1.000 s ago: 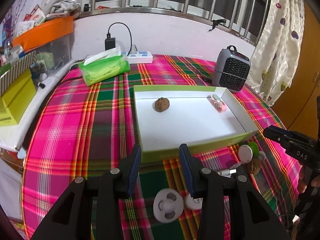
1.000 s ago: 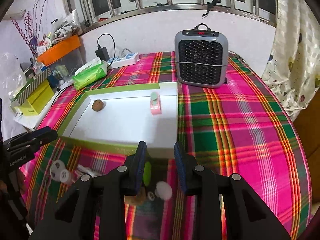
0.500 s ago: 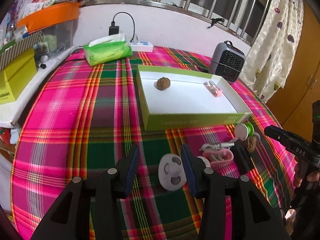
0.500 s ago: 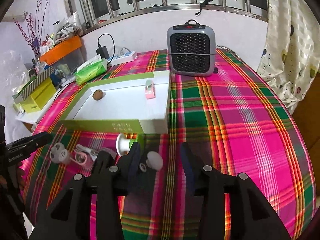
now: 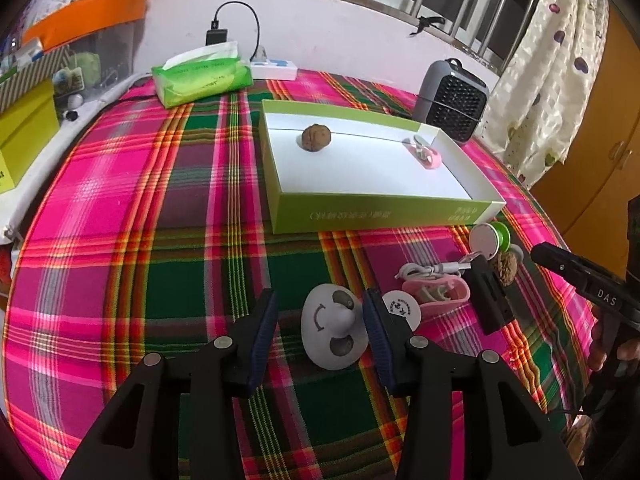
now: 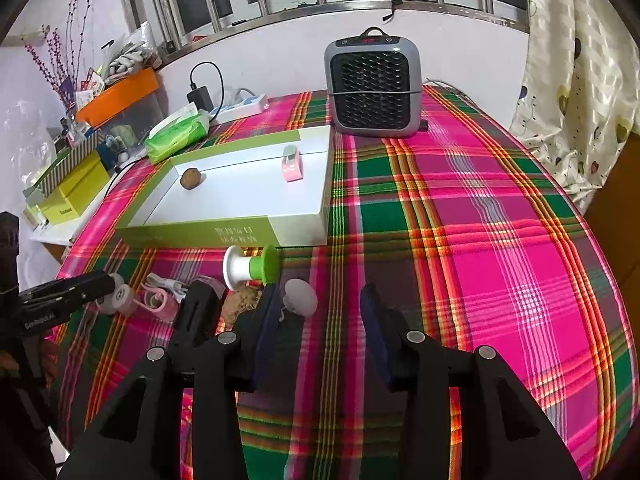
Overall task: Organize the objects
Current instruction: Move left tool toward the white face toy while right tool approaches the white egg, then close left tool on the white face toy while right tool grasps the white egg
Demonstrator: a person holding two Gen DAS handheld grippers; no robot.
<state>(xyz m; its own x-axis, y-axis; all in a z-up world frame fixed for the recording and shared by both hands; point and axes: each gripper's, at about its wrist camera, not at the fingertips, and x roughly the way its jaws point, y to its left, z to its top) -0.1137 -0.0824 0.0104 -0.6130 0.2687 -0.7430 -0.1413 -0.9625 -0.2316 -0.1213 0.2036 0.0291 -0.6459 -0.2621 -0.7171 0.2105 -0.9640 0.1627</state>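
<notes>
Clutter fills the lower middle of our left view: a white smiley disc (image 5: 334, 330) sits between the spread, empty fingers of our left gripper (image 5: 320, 330), beside a round sticker (image 5: 401, 309), pink case (image 5: 438, 294) and black block (image 5: 490, 300). Above them, the green box (image 5: 376, 212) holds a walnut (image 5: 316, 137) and pink bottle (image 5: 426, 154). Our right gripper (image 6: 318, 330) gapes too, gripping nothing, a white knob (image 6: 300, 300) by its left finger, with the spool (image 6: 252, 267) beyond.
</notes>
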